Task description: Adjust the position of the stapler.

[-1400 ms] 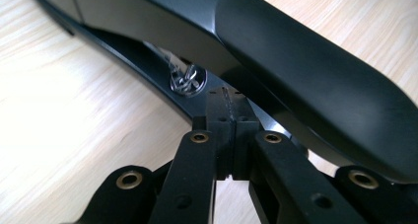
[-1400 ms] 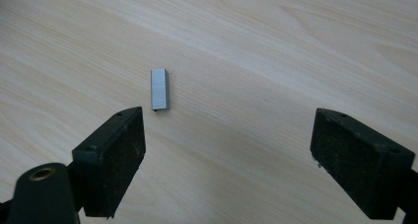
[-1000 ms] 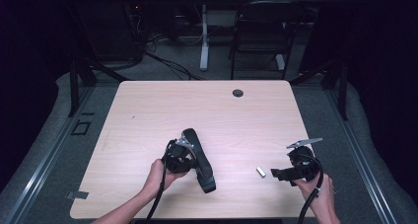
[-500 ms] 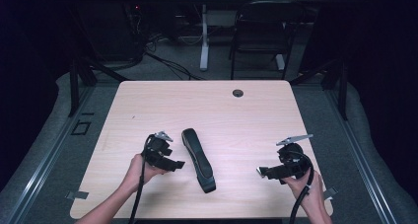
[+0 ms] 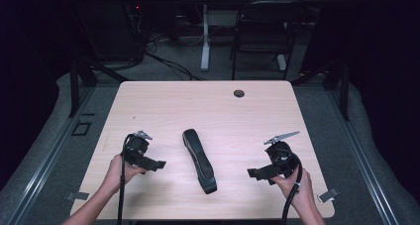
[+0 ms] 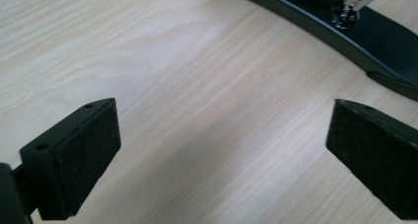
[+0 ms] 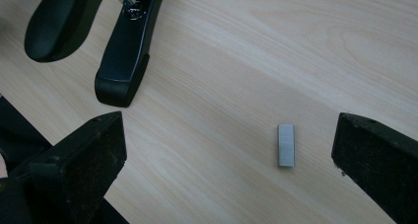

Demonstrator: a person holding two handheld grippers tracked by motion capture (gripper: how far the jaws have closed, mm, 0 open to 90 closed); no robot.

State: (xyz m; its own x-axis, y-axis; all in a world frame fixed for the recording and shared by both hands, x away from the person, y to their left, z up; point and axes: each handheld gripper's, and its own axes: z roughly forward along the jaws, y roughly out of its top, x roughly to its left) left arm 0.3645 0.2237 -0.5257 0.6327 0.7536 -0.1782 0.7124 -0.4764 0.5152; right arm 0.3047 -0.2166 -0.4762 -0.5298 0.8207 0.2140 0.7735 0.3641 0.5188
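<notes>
With both hand-held grippers backed off to either side, the black stapler (image 5: 199, 160) lies alone in the middle of the tabletop (image 5: 163, 106), apparently swung open. The left hand-held gripper (image 5: 157, 163) has just been spreading its jaws, nothing between them; the right hand-held gripper (image 5: 252, 173) likewise, released, with a small strip of staples (image 7: 286, 145) lying on the wood between its jaws, untouched. Loading looks next: the right one must close gently on the strip's long sides.

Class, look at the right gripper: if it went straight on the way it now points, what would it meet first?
Probably the small staple strip lying on the table ahead of the open right gripper; the black stapler lies farther on.
</notes>
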